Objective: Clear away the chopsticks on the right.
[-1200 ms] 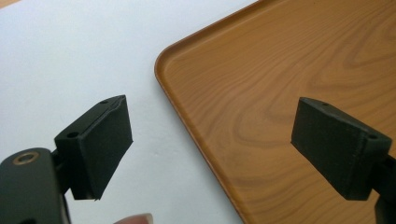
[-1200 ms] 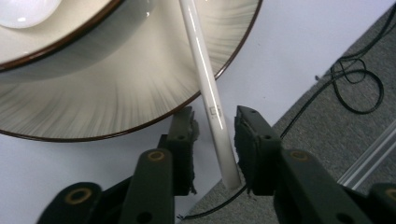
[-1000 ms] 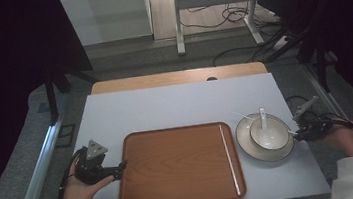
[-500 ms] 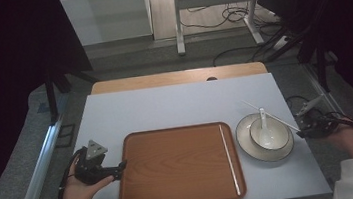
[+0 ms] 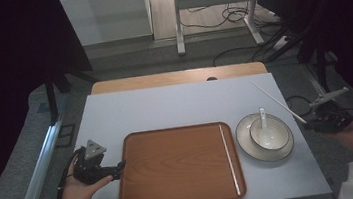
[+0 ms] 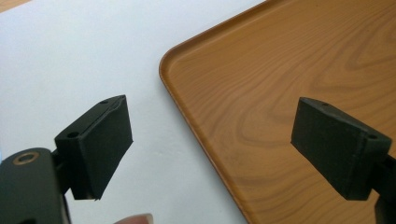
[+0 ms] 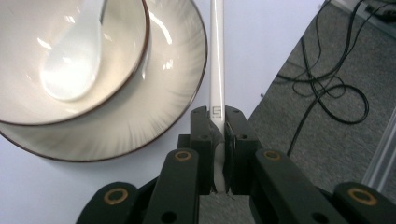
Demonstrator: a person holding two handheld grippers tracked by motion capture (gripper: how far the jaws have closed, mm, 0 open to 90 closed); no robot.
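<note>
My right gripper (image 5: 309,123) is off the table's right edge, shut on the near end of a white chopstick (image 5: 275,101); its jaws have just been closing on it. The chopstick (image 7: 217,56) runs out from the right gripper (image 7: 217,116) past the rim of a cream plate (image 7: 154,112). On that plate (image 5: 248,149) stands a bowl (image 5: 275,138) with a white spoon (image 5: 262,119) in it. A second white chopstick (image 5: 229,159) lies on the wooden tray (image 5: 177,165). My left gripper (image 5: 119,167) is open, its jaws astride the tray's (image 6: 289,70) left edge without touching it.
The white table (image 5: 180,106) has a wooden strip along its far edge. Cables lie on the grey floor (image 7: 327,93) to the right of the table. A metal rail runs along the floor at the left.
My right hand has risen and drawn a little to the right with the chopstick, whose far tip now points up over the table behind the plate. The left hand has stayed put.
</note>
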